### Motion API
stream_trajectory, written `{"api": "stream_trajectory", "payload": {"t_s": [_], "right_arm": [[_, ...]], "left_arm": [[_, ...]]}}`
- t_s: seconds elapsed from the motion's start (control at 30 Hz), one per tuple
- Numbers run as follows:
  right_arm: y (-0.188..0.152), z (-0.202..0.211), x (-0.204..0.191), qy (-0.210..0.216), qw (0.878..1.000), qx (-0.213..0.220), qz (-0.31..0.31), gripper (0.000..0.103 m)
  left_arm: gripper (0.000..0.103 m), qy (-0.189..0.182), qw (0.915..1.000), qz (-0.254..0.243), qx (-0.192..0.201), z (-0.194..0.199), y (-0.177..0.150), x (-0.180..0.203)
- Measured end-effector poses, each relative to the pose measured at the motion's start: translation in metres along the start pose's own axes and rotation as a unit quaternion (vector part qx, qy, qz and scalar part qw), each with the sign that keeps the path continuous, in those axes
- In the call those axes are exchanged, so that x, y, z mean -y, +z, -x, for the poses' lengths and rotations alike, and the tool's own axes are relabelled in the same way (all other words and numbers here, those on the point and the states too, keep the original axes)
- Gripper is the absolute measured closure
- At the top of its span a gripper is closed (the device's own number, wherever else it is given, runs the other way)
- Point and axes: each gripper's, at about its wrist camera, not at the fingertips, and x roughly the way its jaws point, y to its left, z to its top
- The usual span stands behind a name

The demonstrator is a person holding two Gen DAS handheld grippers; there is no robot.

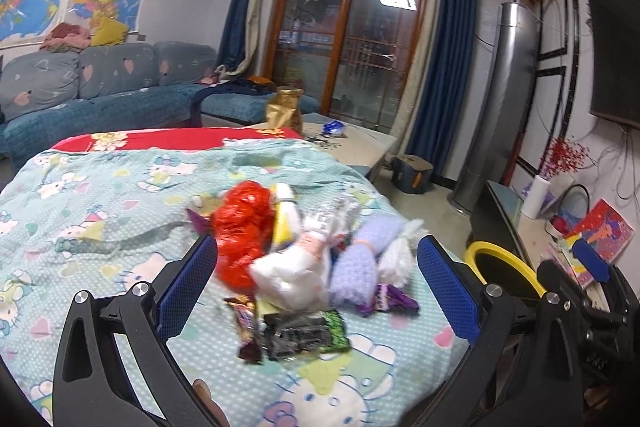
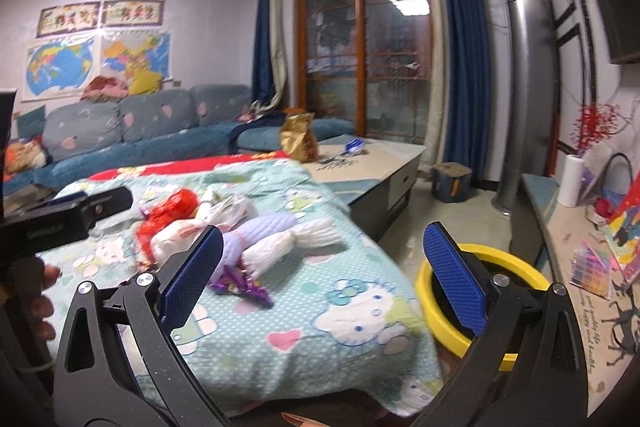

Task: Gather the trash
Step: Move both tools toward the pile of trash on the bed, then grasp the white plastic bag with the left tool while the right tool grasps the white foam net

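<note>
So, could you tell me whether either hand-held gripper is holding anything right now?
Nothing is held. The left hand-held gripper and the right hand-held gripper are both open, above the trash pile.

Both grippers were built alike: the left gripper (image 1: 316, 283) and the right gripper (image 2: 324, 277) were each formed of matte black, speckled arms, pierced by long slots and joined with round silver screws. Blue pads (image 1: 188, 283) with a fine dotted texture were fitted to the fingers. A faint pale marking, too blurred to read, was printed on the left gripper's black body in the right wrist view.
</note>
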Motion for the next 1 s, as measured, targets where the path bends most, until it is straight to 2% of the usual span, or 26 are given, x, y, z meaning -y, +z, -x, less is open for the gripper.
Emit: {"api": "stream_trajectory", "payload": {"t_s": [0.1,0.23,0.37,0.6,0.7,0.73,0.83,1.0], "right_arm": [[0.002,-0.011,-0.009,0.013,1.0,-0.015,0.004,0.011],[0.007,-0.029,-0.017,0.018,0.999,-0.04,0.005,0.011],[0.014,-0.047,-0.024,0.015,0.998,-0.062,0.007,0.011],[0.021,-0.081,-0.015,0.008,0.995,-0.1,-0.009,0.011],[0.022,-0.094,-0.009,0.009,0.992,-0.122,-0.024,0.017],[0.021,-0.098,-0.007,0.01,0.991,-0.128,-0.029,0.018],[0.018,-0.113,-0.002,0.014,0.987,-0.156,-0.043,0.024],[0.005,-0.139,-0.002,0.038,0.974,-0.21,-0.07,0.036]], "left_arm": [[0.006,0.011,0.9999,0.009,-0.002,-0.003,0.004,-0.012],[0.006,-0.004,0.9997,0.022,0.003,-0.006,0.013,-0.033],[0.006,0.001,0.9998,0.02,-0.002,-0.015,0.022,-0.043],[0.006,-0.004,0.9978,-0.007,-0.066,-0.052,0.027,-0.041],[0.006,-0.016,0.9961,-0.015,-0.086,-0.065,0.023,-0.037],[0.008,-0.021,0.995,-0.02,-0.096,-0.071,0.02,-0.034],[0.027,-0.031,0.9917,-0.027,-0.122,-0.086,0.011,-0.029],[0.033,-0.037,0.9869,-0.027,-0.154,-0.103,-0.001,-0.026]]}}
